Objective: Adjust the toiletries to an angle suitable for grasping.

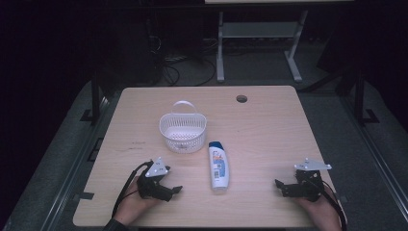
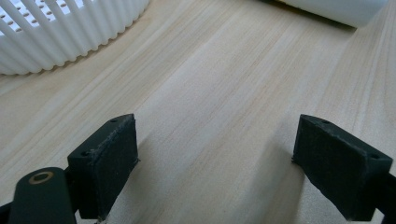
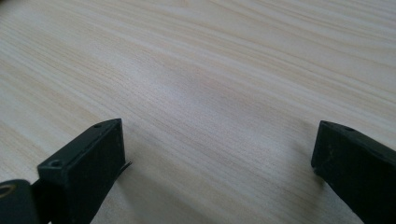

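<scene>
A white slatted basket [image 1: 183,129] with an upright handle stands on the wooden table [image 1: 269,125], left of centre. A white shampoo bottle [image 1: 219,166] with a blue cap lies flat just in front of it, cap toward the basket. My left gripper [image 1: 174,191] rests low near the front left, open, nothing between its jaws. In the left gripper view [image 2: 215,154] the basket [image 2: 70,28] is at upper left and the bottle [image 2: 336,9] at upper right. My right gripper [image 1: 279,186] sits near the front right, open over bare wood [image 3: 219,158].
A round cable hole [image 1: 241,98] is in the table's far side. Beyond the table stand a white desk frame [image 1: 260,43] and cables on a dark floor. Bare wood lies between the two grippers and right of the bottle.
</scene>
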The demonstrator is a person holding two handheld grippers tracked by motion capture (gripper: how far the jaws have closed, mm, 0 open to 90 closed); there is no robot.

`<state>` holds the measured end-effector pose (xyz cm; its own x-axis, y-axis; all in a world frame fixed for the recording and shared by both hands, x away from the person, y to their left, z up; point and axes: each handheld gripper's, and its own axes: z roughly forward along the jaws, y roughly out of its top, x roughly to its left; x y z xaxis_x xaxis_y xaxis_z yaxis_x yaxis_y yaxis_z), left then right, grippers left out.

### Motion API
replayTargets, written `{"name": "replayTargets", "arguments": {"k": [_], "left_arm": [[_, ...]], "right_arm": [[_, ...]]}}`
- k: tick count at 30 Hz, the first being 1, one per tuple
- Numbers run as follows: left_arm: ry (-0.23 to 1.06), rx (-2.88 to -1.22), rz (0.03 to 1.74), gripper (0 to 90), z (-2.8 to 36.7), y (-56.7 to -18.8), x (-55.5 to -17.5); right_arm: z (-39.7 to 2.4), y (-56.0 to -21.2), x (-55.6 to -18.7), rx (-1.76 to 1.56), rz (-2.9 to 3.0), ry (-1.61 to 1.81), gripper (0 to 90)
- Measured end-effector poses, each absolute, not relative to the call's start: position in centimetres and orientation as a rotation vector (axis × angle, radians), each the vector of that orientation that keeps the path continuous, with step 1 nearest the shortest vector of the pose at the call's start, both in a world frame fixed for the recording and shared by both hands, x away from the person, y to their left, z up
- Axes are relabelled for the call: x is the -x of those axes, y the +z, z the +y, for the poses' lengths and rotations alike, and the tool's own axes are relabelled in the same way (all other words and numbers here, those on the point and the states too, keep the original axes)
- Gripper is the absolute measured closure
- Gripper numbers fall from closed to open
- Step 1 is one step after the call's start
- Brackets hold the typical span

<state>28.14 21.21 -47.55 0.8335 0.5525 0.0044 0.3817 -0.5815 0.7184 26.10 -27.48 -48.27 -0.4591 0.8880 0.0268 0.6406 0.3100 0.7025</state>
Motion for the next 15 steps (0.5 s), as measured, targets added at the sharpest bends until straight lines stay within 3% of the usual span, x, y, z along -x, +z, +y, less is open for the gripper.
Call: {"name": "replayTargets", "arguments": {"k": [10,12,14,15], "left_arm": [[0.295,-2.257,0.683,12.8,21.20,-47.56,-28.12],[0.298,-2.257,0.685,12.9,21.19,-47.55,-28.11],[0.298,-2.257,0.687,12.9,21.18,-47.55,-28.10],[0.298,-2.257,0.687,12.8,21.18,-47.55,-28.10]], "right_arm": [[-27.41,-48.24,-26.08,-1.377,2.209,0.925,2.5],[-27.38,-48.09,-26.10,-1.386,2.209,0.916,8.6],[-27.40,-47.68,-25.88,-1.378,2.216,0.920,20.8],[-27.40,-47.68,-25.88,-1.378,2.216,0.920,20.8]]}}
